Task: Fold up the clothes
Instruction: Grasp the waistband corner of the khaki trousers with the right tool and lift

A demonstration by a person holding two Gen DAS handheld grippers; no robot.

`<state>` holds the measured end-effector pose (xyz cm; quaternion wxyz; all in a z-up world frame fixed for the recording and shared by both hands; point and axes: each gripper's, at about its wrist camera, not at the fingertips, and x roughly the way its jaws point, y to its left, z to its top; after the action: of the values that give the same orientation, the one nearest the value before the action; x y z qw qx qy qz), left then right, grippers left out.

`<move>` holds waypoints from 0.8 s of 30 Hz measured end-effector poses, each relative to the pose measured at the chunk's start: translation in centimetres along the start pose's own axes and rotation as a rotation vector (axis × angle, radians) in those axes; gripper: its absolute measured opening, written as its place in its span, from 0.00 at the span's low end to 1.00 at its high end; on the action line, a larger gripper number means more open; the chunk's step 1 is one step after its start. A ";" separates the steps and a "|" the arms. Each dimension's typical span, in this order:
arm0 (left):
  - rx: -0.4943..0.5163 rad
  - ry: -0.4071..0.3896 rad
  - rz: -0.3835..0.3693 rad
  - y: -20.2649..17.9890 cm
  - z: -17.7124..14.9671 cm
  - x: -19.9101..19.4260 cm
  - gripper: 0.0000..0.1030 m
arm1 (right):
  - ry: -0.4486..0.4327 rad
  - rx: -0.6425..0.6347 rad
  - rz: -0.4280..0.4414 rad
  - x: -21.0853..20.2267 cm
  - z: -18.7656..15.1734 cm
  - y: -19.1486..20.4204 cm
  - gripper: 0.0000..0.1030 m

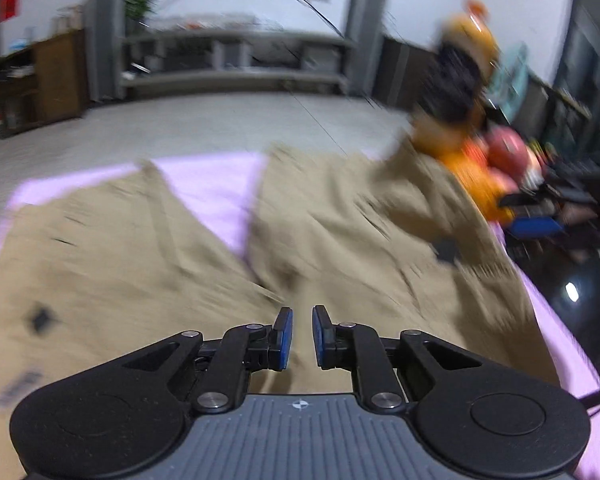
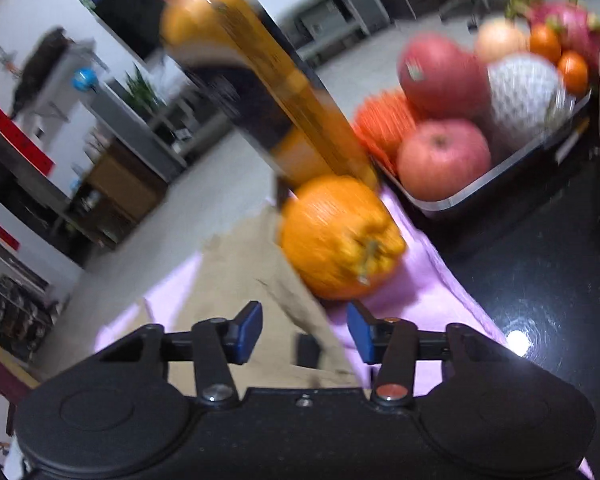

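Note:
Khaki shorts [image 1: 148, 264] lie spread on a pink cloth [image 1: 216, 188], the two legs pointing away with pink showing between them. My left gripper [image 1: 302, 338] hovers over the near part of the shorts, its blue pads a narrow gap apart with nothing between them. In the right wrist view the shorts' edge [image 2: 256, 264] runs under my right gripper [image 2: 304, 334], which is open and empty above the khaki fabric and the pink cloth [image 2: 412, 292]. Both views are motion-blurred.
An orange [image 2: 340, 238] and a tall orange-drink bottle [image 2: 256, 76] stand at the cloth's far right corner. A metal tray [image 2: 500, 176] of apples and other fruit sits on the black table [image 2: 540, 280] beside it. The bottle [image 1: 460, 80] shows in the left view too.

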<state>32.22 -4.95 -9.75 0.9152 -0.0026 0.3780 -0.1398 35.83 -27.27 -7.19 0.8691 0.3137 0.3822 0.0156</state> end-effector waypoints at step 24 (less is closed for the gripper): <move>-0.001 0.132 0.017 -0.6 -1.4 4.0 0.14 | -0.224 -0.407 -0.142 3.4 -0.5 8.2 0.03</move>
<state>33.76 -6.42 -13.45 0.8894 0.0095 0.4376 -0.1316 39.71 -19.50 -5.10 0.9502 0.1042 0.2936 -0.0036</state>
